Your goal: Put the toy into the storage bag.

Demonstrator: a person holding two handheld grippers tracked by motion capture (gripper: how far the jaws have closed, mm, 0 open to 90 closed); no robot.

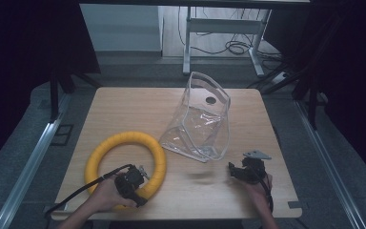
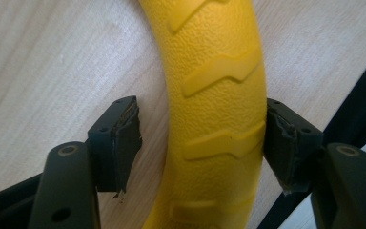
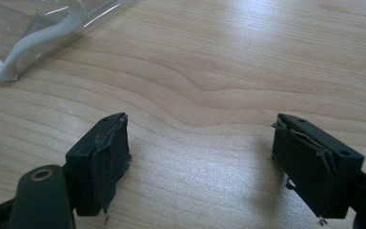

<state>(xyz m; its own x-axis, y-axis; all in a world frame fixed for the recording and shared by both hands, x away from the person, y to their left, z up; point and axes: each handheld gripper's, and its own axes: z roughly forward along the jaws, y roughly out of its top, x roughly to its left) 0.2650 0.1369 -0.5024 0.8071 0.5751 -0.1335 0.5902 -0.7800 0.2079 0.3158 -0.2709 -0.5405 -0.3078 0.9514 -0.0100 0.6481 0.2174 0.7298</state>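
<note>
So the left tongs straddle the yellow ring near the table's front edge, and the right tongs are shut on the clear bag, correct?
Not quite. The right tongs stand open over bare table, apart from the clear bag, as the right gripper view shows. The left tongs do straddle the yellow ring.

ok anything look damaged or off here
Mostly the pads: the black pad facings on the left gripper and the right gripper look frayed and peeling at their edges. The clear plastic pouch sits slumped and crumpled. The textured yellow foam ring looks intact.
</note>
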